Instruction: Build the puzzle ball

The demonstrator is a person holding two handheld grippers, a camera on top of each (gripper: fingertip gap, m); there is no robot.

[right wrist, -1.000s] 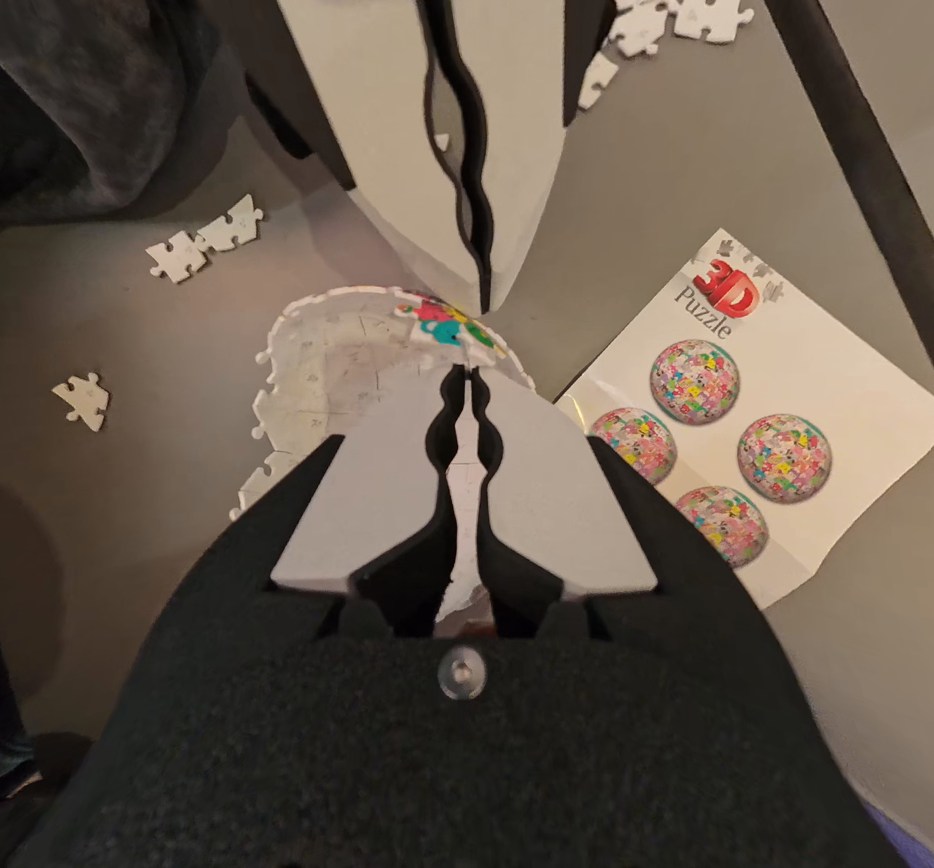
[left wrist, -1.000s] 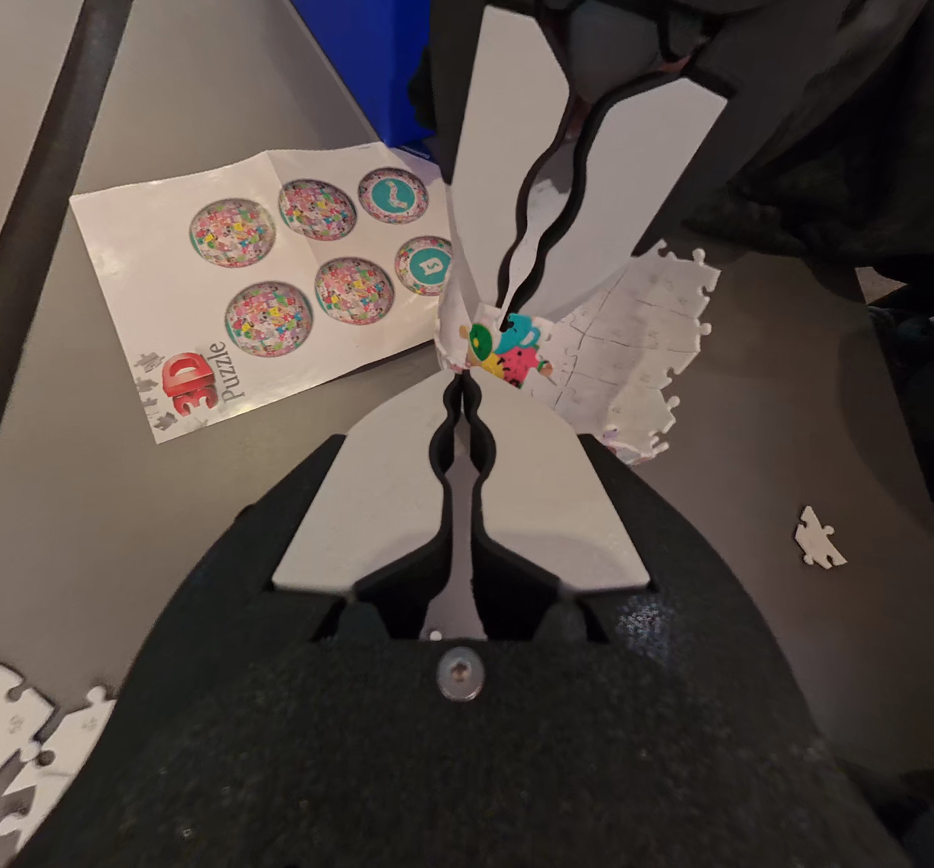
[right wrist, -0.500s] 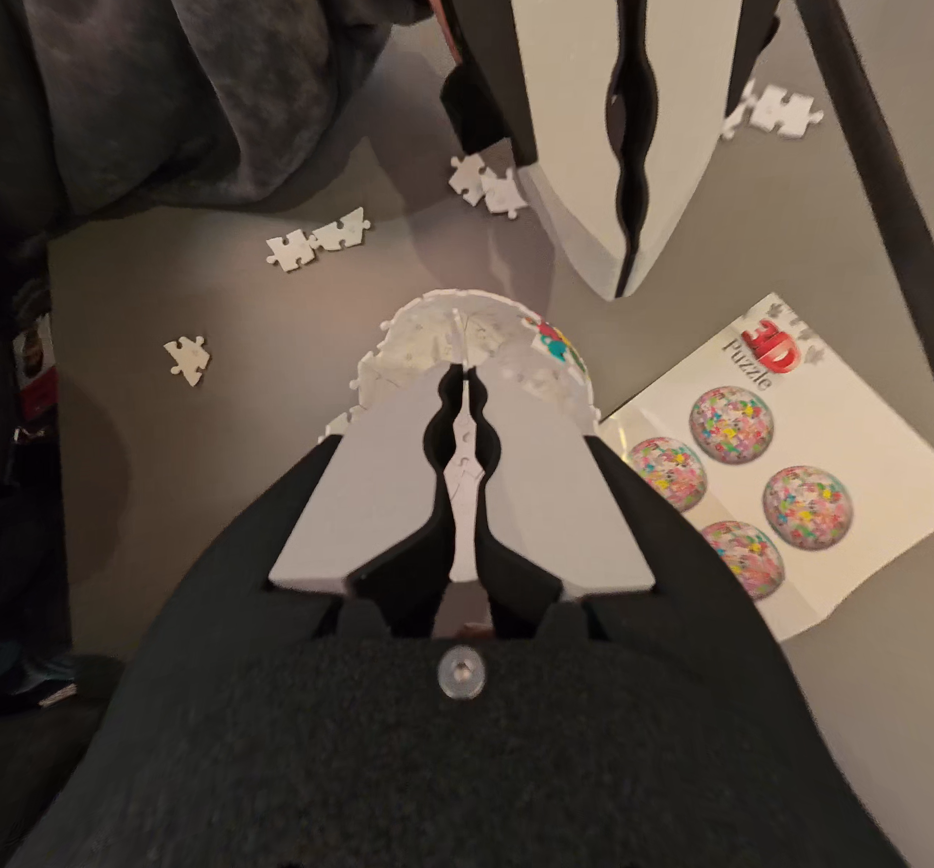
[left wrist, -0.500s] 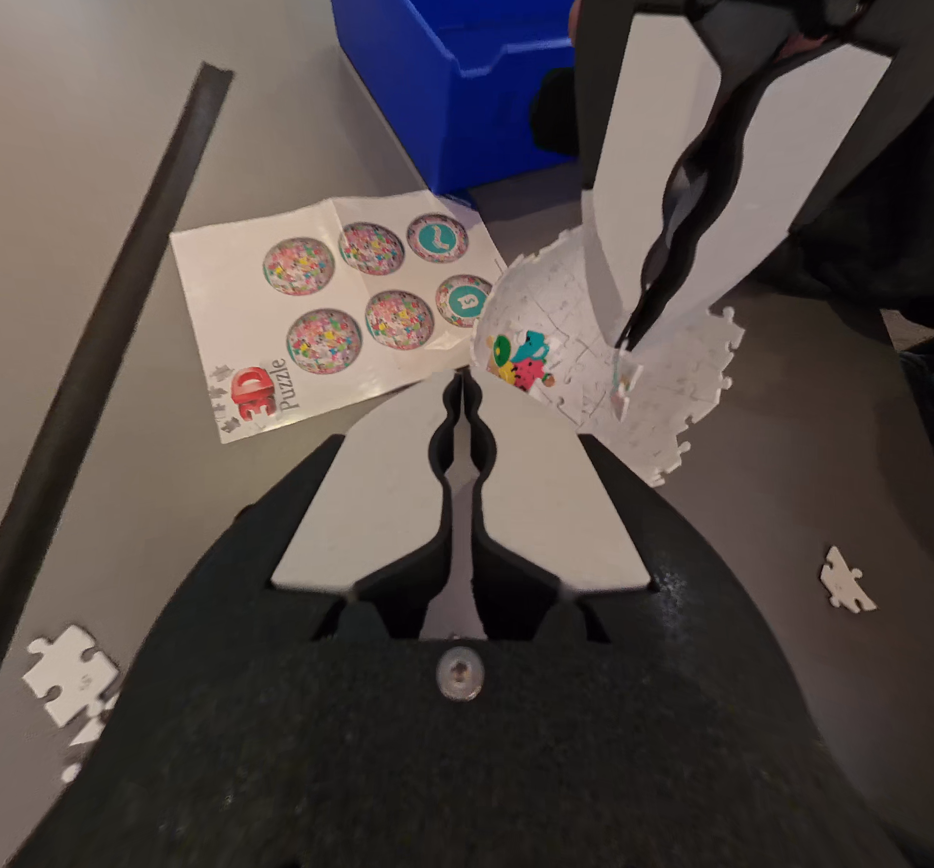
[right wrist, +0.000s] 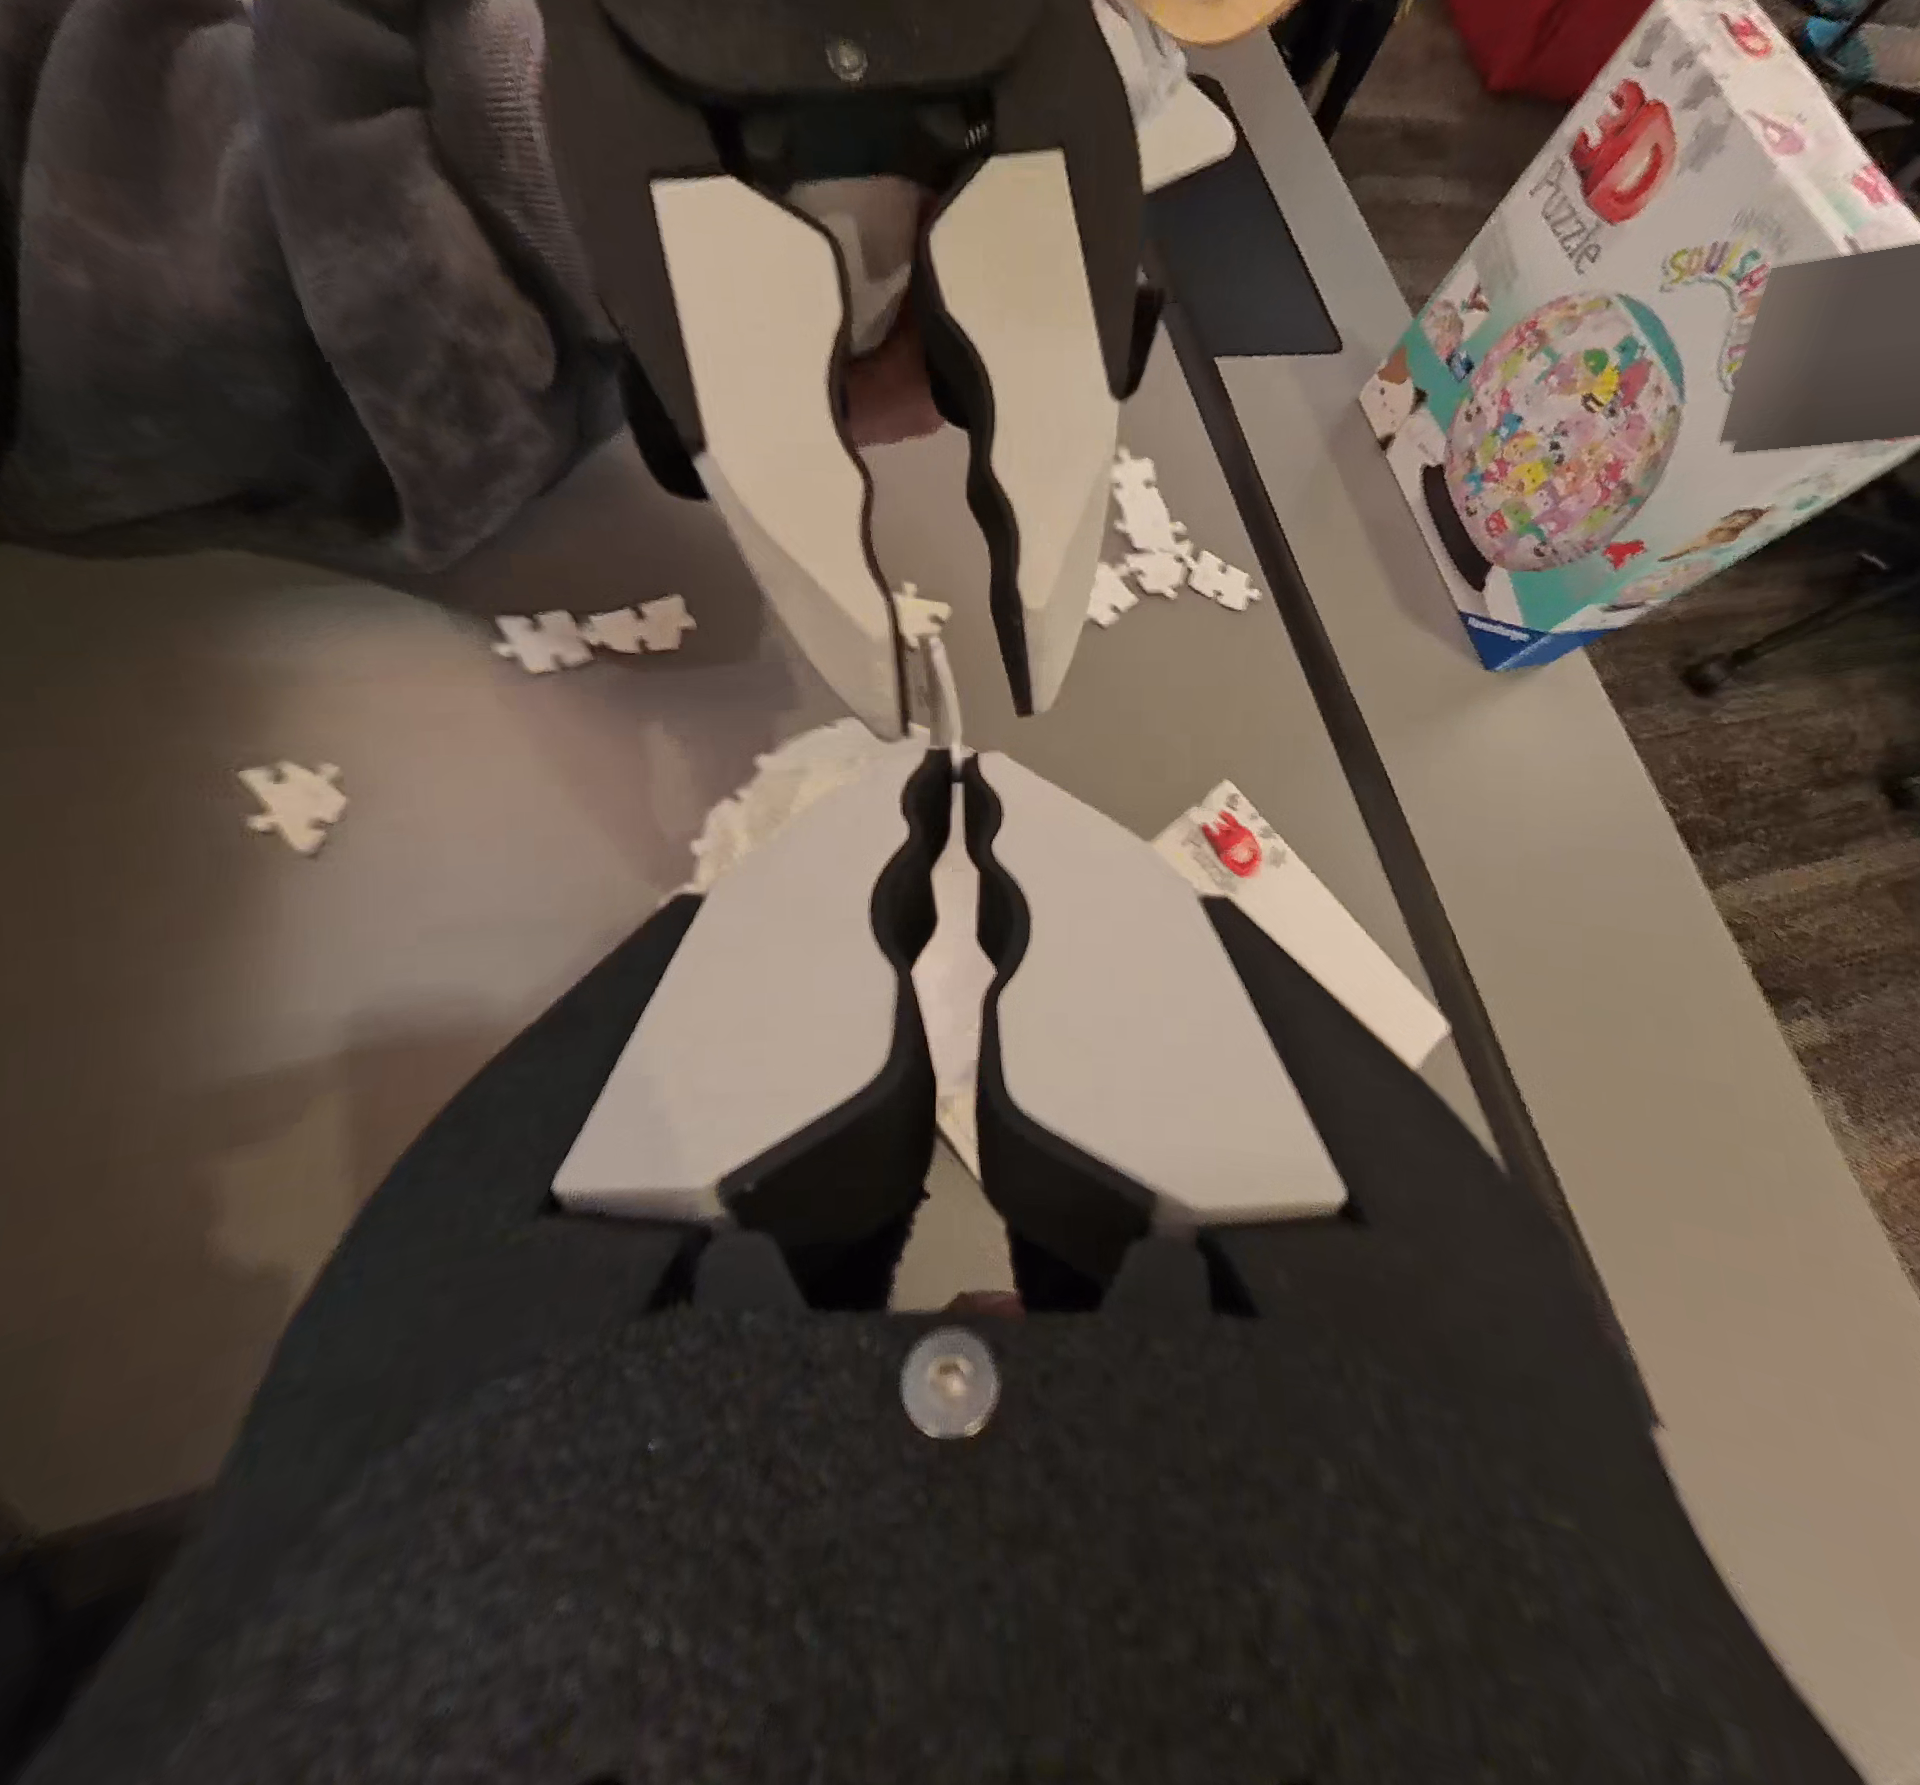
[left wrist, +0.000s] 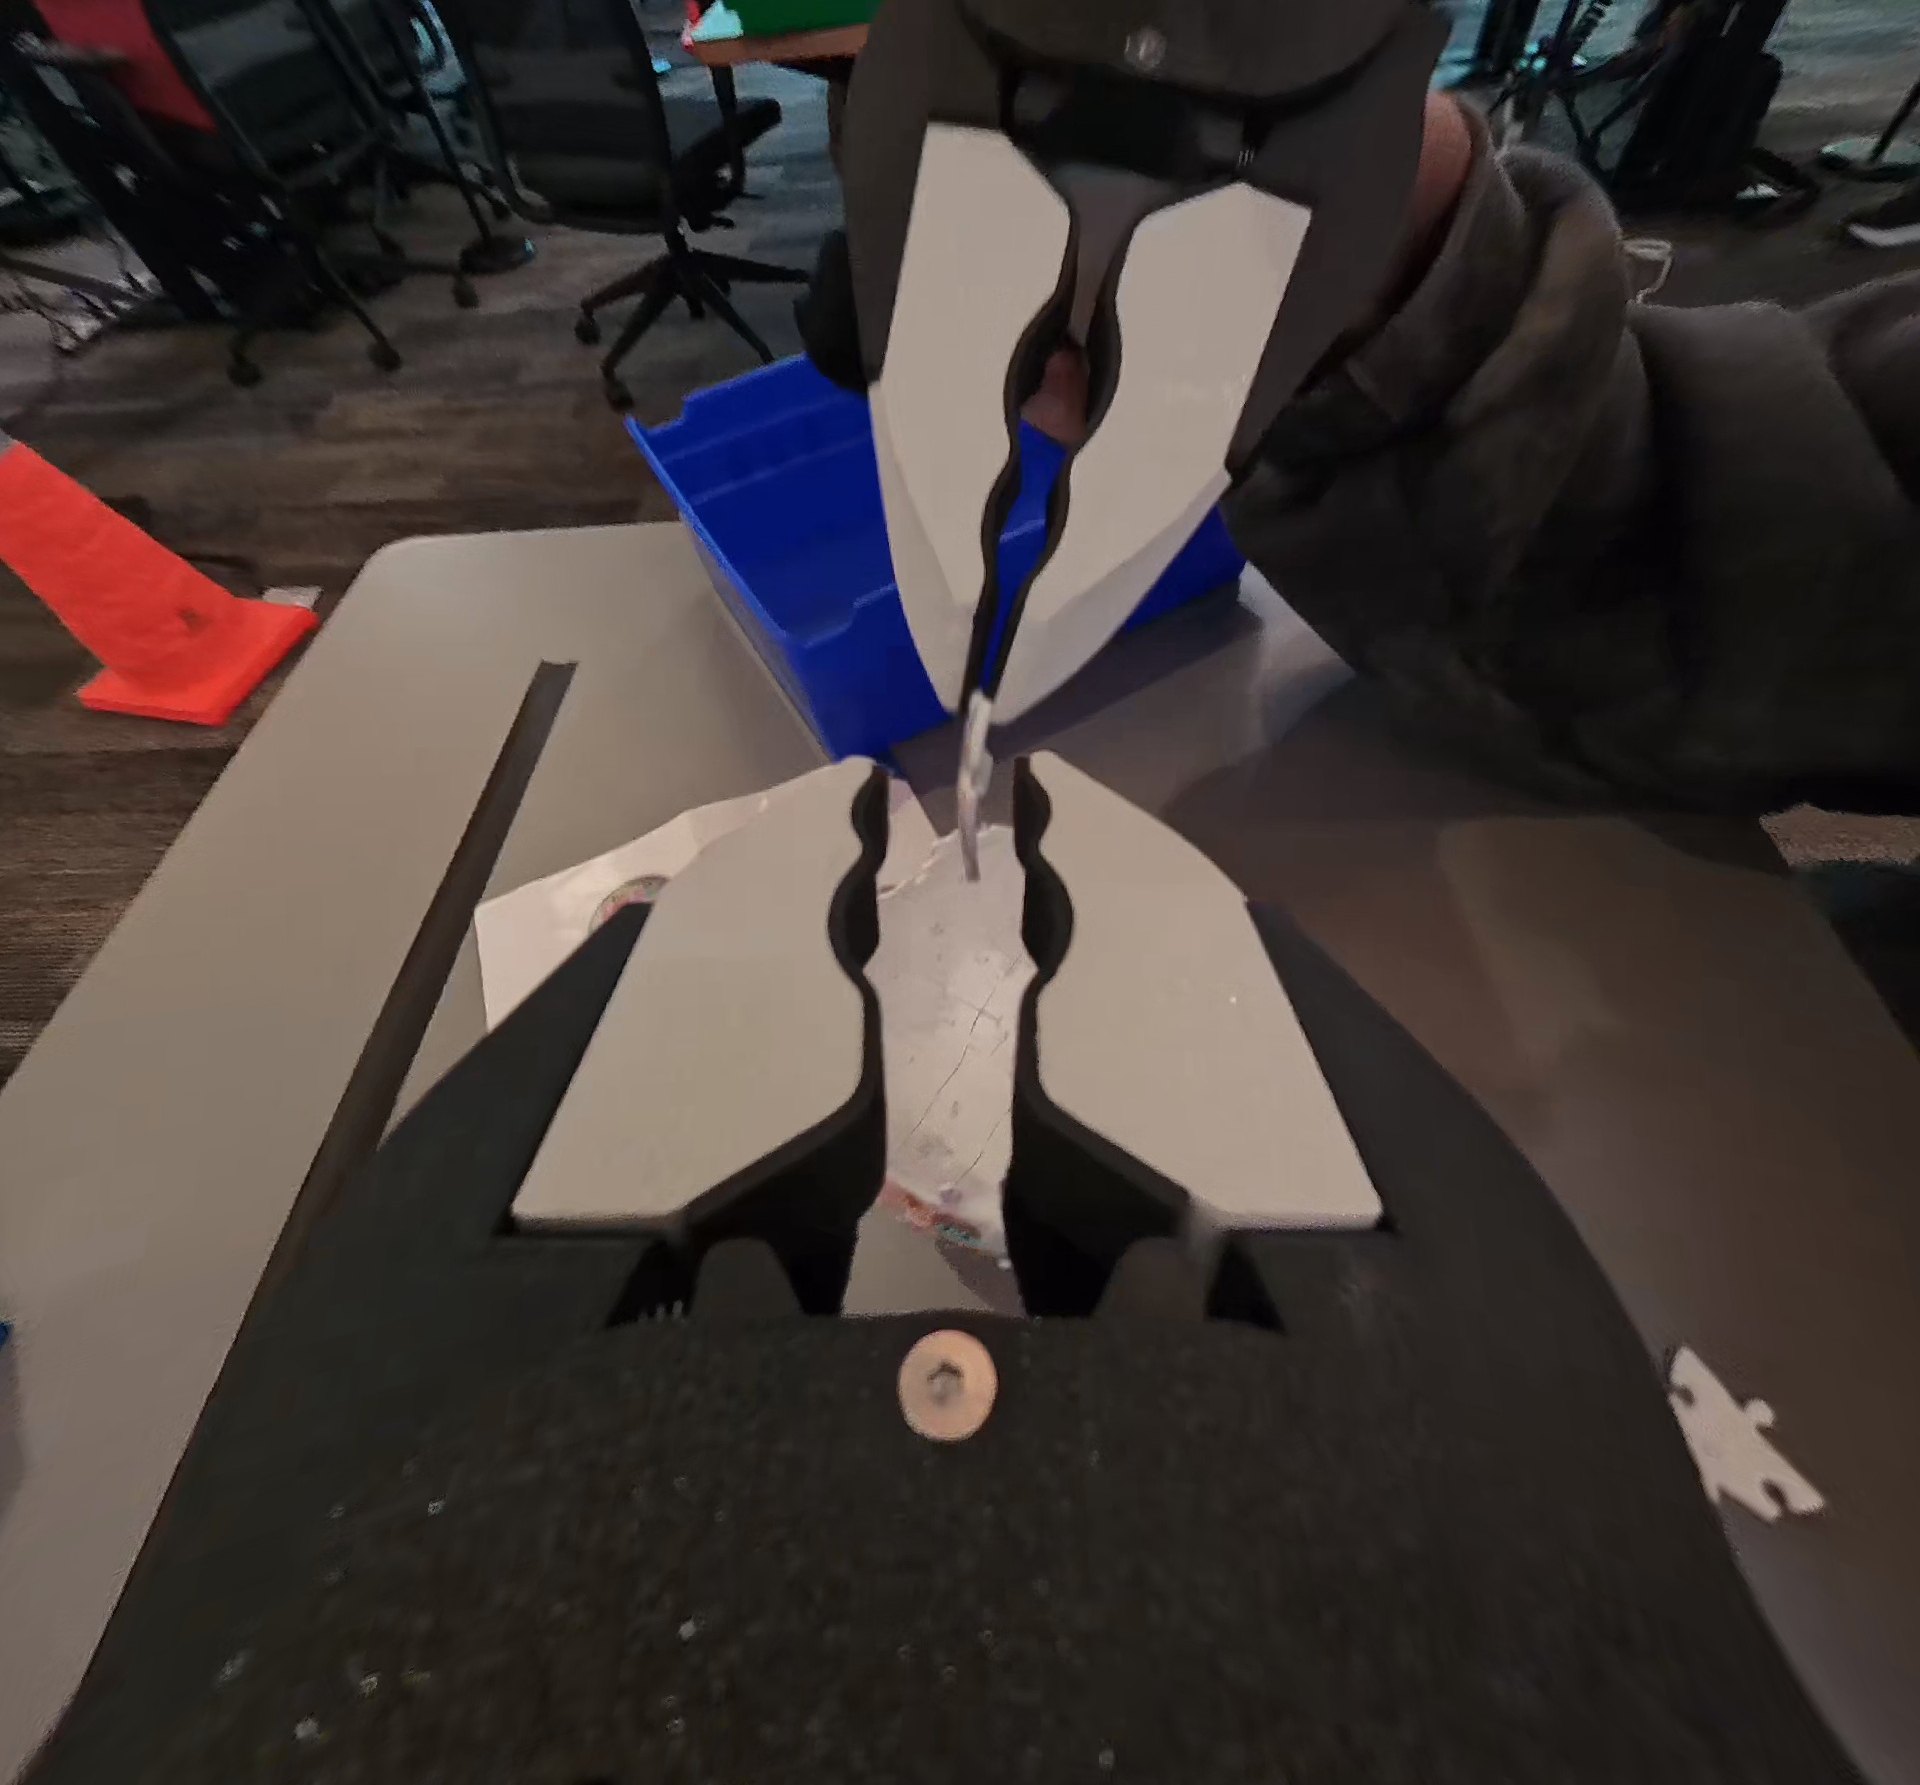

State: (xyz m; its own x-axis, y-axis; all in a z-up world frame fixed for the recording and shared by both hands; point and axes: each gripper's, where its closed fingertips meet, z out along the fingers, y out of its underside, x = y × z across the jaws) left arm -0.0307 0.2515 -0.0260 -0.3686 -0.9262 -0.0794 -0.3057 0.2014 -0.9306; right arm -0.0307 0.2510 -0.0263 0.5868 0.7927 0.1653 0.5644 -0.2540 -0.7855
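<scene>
In the left wrist view my left gripper [left wrist: 948, 774] is open, its jaws a hand's width apart over the white inside of the partly built puzzle ball [left wrist: 945, 1008] on the table. My right gripper [left wrist: 977, 686] comes in from above, shut on a thin puzzle piece [left wrist: 971, 800] seen edge-on. The piece hangs between my left fingertips, close to one but not gripped. In the right wrist view my right gripper [right wrist: 951, 764] is shut on the piece [right wrist: 938, 686], facing the open left gripper [right wrist: 961, 707]. The ball's edge [right wrist: 790, 790] shows below.
A blue bin [left wrist: 790, 572] stands behind the ball and the instruction sheet [left wrist: 582, 904] lies to its left. Loose white pieces [right wrist: 592, 634] lie scattered on the grey table [right wrist: 416, 956]. The puzzle box [right wrist: 1621, 333] stands off the table's right edge. A person's grey sleeve [left wrist: 1558, 488] is close. Left and right tips are no more than a few centimetres apart.
Both grippers have lifted and tilted up away from the ball. My left gripper has opened. My right gripper has brought its piece between the left fingertips.
</scene>
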